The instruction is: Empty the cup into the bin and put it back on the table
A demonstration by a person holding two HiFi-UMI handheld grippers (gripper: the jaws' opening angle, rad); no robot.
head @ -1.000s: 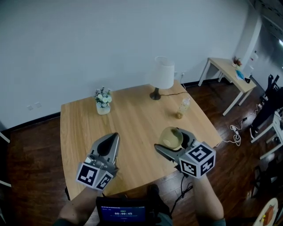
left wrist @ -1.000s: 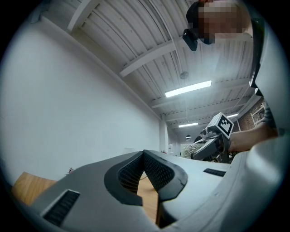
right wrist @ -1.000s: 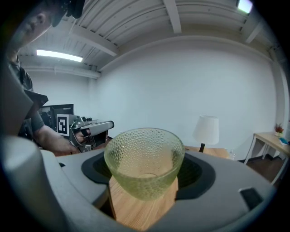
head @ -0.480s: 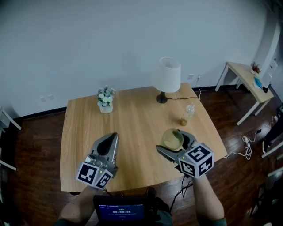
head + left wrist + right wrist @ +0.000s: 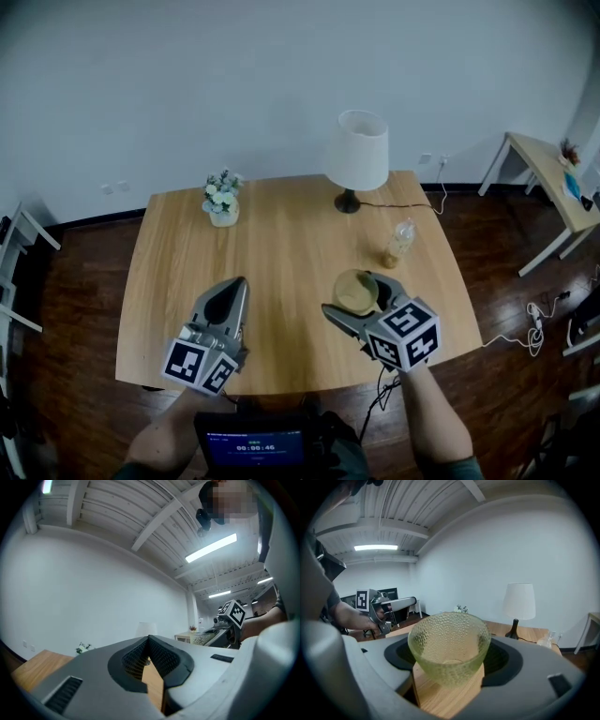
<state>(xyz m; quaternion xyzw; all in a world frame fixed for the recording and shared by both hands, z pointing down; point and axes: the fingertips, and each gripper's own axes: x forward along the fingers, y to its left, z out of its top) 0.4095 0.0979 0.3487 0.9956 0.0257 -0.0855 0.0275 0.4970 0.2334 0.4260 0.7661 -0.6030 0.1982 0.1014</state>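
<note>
In the head view the right gripper [image 5: 359, 298] holds a pale green cup [image 5: 356, 291] upright over the near right part of the desk [image 5: 281, 234], in front of the lamp [image 5: 357, 150], with a small bottle [image 5: 397, 244] between the two. The left gripper [image 5: 234, 286] hovers further left of the lamp, farther from the cup. In the left gripper view its jaws meet at the tips on nothing. In the right gripper view the jaws stand wide, pressed against the cup's sides; the cup looks empty, mouth up, so setting it down probably means lowering it straight to the wood beneath. No bin shows. Since a second ago the lamp has come nearer the picture's middle, and the cup sits further in over the desk.
</note>
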